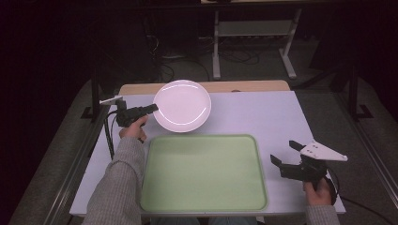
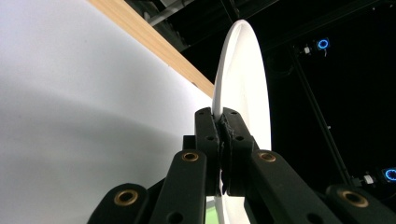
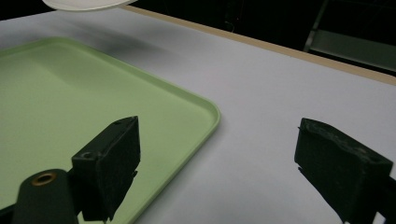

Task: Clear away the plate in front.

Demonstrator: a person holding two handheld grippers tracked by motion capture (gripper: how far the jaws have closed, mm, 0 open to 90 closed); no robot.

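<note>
Your left gripper [image 1: 154, 108] is clenched on the left rim of the white plate [image 1: 182, 105]. In the left gripper view both jaws press together on the plate's [image 2: 243, 79] edge. The plate is held above the white table [image 1: 263, 117], just beyond the far edge of the green tray [image 1: 202, 173]. Your right gripper [image 1: 287, 153] hovers near the tray's right side, jaws spread wide and holding nothing; the tray's [image 3: 70, 88] corner lies beside its left jaw.

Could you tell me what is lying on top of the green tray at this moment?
Nothing lies on the green tray; its whole surface shows bare. The white plate, clamped at its rim by the left gripper, is beyond the tray's far edge. The right gripper is open beside the tray.
</note>
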